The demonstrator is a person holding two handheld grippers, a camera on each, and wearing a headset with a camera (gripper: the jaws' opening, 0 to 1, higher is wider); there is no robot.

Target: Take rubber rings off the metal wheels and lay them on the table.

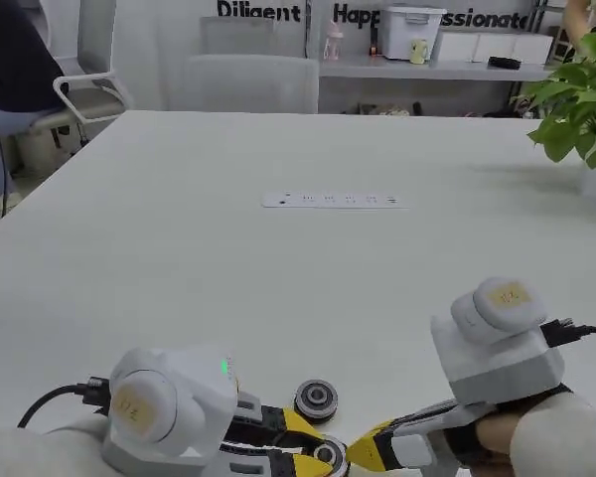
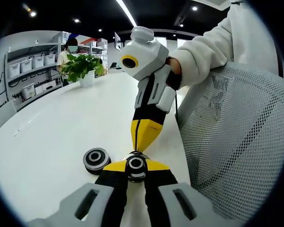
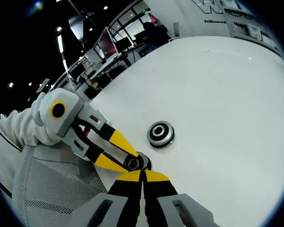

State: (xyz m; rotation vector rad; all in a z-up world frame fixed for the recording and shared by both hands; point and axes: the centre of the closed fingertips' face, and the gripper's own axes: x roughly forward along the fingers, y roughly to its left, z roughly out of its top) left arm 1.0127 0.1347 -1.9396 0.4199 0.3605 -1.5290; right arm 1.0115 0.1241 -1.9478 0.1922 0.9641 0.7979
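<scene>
Nearest to us, the left tongs (image 2: 136, 167) are clamped on a small metal wheel (image 2: 136, 162), one yellow tip on each side of it, low over the near edge of the white worktop (image 1: 278, 268). We see the right tongs (image 3: 142, 172) with their two jaws pressed together into a single wedge. Their tip touches the rim of that same wheel from the opposite side. Whether they pinch its rubber ring we cannot tell.

Just beside the held wheel, a second wheel (image 1: 316, 398) lies flat on the worktop, free of both tongs, with a black rubber ring (image 2: 95, 170) on it. From the head view we see no loose ring lying on the worktop.

Farther out, near the middle of the worktop, lies a white power strip (image 1: 336, 201). A leafy plant (image 2: 83, 66) stands in a white pot (image 2: 86, 79) at the worktop's far right corner.

On the shelf (image 1: 427, 68) behind the worktop sits a white lidded storage box (image 1: 409, 32); its walls hide whatever is inside. A small bottle (image 1: 331, 42) stands to its left. In the left gripper view, rows of white bins (image 2: 35, 61) fill a rack along the wall, and we cannot make out their contents.

A mesh chair back (image 2: 227, 142) and a pale sleeve (image 2: 203, 47) sit close behind the tongs.
</scene>
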